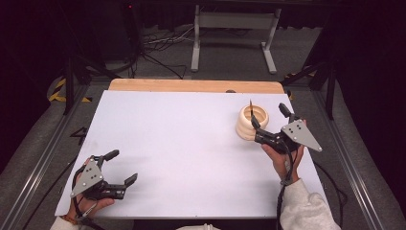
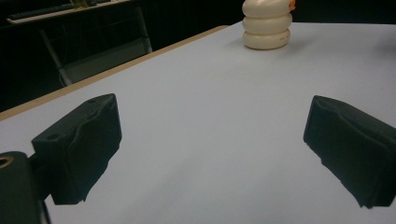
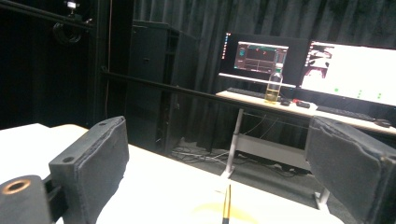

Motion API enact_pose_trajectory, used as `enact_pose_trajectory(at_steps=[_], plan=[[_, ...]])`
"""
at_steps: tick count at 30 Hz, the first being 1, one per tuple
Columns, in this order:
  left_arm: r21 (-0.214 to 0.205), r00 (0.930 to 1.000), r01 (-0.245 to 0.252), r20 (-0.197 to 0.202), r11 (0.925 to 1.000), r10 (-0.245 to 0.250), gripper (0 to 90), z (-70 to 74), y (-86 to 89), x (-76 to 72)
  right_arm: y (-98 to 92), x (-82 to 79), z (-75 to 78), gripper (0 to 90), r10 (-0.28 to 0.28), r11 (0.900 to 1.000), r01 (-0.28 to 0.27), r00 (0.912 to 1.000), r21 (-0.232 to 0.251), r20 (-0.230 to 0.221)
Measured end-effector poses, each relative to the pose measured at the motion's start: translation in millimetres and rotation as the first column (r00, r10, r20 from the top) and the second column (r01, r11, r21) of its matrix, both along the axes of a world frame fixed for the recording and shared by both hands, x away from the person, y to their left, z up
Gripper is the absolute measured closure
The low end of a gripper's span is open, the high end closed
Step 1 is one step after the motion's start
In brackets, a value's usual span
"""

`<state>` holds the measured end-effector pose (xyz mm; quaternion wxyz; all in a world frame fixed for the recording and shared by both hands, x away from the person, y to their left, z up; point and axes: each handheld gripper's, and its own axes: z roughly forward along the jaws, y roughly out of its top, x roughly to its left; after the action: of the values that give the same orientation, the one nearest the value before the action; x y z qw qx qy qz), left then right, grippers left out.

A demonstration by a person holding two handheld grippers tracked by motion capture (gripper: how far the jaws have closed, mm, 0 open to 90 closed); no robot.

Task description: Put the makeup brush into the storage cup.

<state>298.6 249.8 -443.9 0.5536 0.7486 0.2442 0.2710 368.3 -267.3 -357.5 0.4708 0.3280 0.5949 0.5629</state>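
Left gripper (image 1: 120, 167), nearest the viewer at the table's (image 1: 182, 143) front left corner: jaws spread wide and released, nothing between them, resting idle in the person's left hand (image 1: 88, 203). In the left gripper view the jaw pads (image 2: 81, 149) appear as blunt black blocks with a matte, slightly dimpled, rubbery face.

Right gripper (image 1: 268, 117), farther off at the right side: jaws likewise apart and empty, held in the right hand (image 1: 282, 160) just beside the holder (image 1: 252, 123). A grey three-cornered plate (image 1: 299, 134) sits on top of this gripper.

Holder: a cream, ribbed pot shaped like three stacked rounded rings, smooth and probably ceramic or plastic, standing upright near the table's far right edge. A thin dark pen or brush (image 1: 251, 108) stands inside it, its tip rising above the rim; the right gripper view shows the stick (image 3: 226, 205) between and below the open jaws.

Table: a flat, pale, matte white sheet over a wooden board whose bare strip (image 1: 191, 85) shows along the far edge.

Hazards, as judged: the stick is slender and leans loosely, so a closing jaw could miss or push it aside; the near jaw stands close to the holder's wall, so a careless nudge could tip or slide this light pot toward the table edge.
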Motion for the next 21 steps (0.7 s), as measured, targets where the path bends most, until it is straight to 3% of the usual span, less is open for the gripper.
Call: enact_pose_trajectory(at_steps=[14,21], plan=[[-0.001,1.0,0.003,0.001,1.0,-0.003,5.1,-0.1,-0.7,-0.7,4.2,-8.0,-8.2,6.8,0.01,0.9975,-0.01,0.9999,-0.071,-0.011],[-0.001,0.9999,0.002,0.013,1.0,-0.002,5.2,0.8,-0.8,-1.8,1.2,-14.7,-9.1,6.8,0.023,0.9966,-0.023,0.9997,-0.079,-0.005]])
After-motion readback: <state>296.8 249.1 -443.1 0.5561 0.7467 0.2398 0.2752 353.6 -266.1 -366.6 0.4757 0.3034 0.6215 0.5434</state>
